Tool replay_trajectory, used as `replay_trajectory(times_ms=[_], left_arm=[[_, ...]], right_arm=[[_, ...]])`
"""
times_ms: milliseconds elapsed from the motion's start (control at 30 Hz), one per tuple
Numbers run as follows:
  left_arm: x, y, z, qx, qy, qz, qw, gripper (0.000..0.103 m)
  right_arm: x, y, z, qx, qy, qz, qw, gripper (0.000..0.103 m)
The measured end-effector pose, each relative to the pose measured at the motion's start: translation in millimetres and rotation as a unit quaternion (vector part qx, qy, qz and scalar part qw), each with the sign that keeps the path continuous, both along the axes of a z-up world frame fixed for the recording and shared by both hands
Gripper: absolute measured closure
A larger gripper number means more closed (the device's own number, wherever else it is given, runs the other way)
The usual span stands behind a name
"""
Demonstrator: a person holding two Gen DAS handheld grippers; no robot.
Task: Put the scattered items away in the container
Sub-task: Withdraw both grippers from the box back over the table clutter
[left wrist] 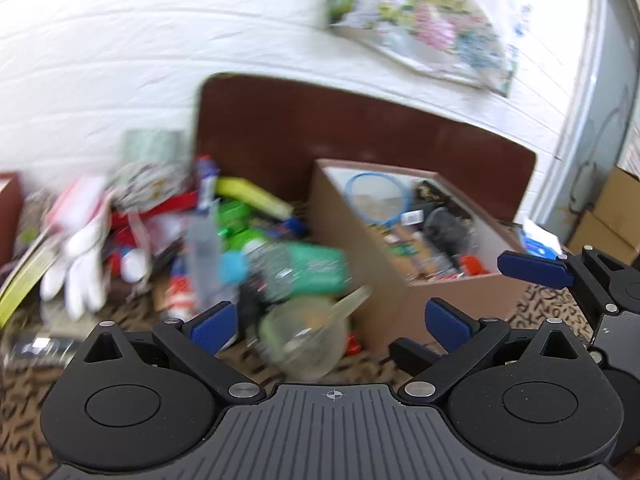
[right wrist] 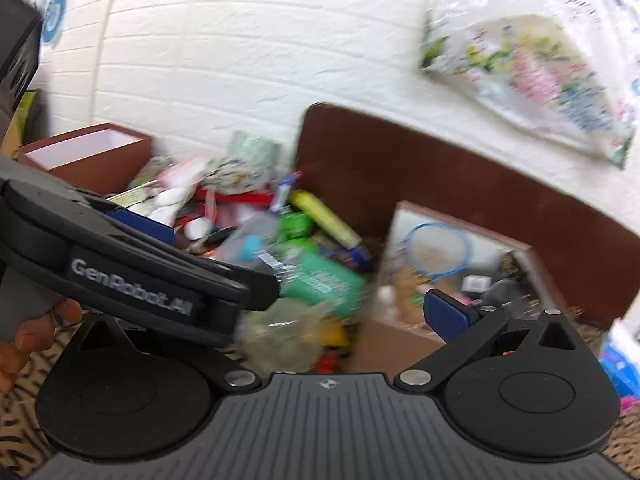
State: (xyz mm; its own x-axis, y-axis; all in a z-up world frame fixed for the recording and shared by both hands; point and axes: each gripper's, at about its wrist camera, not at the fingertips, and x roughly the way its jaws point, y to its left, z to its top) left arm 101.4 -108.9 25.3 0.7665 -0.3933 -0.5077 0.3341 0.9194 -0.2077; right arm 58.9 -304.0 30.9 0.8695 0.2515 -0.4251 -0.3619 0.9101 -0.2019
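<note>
**Brown cardboard box half filled, clutter heaped beside it**

The brown cardboard box (left wrist: 452,296) is seen ahead and to the right of the left tongs (left wrist: 332,322), whose blue-padded fingers (left wrist: 212,326) are spread wide with nothing gripped. Just ahead of them a blurred clear plastic cup (left wrist: 304,340) is seen lying on the patterned worktop (left wrist: 24,392). The right tongs (right wrist: 344,304) are partly hidden by the other tool; one blue pad is visible, so their opening cannot be told. Further out, a green packet (left wrist: 316,268), a white glove (left wrist: 80,264) and a yellow box (left wrist: 256,196) are piled left of the box. A blue-rimmed round item (left wrist: 378,196) is held inside the box.
</note>
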Motion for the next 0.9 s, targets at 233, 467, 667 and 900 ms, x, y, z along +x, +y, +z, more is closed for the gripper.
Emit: replay_trajectory(times_ms=[233,467,667,900], left_arm=[[-20.9,72.8,-39.5,-0.019,0.044,0.068,0.9965,0.000],[-33.7,133.1,-61.9,-0.029,0.072,0.123,0.9894,0.000],[-31.4,169.9,-75.1,-0.053,0.091,0.160,0.9815,0.000],[-8.3,199.9,-84.1,-0.066,0.101,0.192,0.9739,0.000]], right_arm=[[-6.9,50.9,-33.4,0.013,0.064,0.050,0.997,0.000],[-10.3,105.9,-55.6,0.023,0.109,0.094,0.989,0.000],[-0.2,137.8,-71.3,0.026,0.135,0.115,0.984,0.000],[19.6,163.5,-77.7,0.007,0.137,0.131,0.982,0.000]])
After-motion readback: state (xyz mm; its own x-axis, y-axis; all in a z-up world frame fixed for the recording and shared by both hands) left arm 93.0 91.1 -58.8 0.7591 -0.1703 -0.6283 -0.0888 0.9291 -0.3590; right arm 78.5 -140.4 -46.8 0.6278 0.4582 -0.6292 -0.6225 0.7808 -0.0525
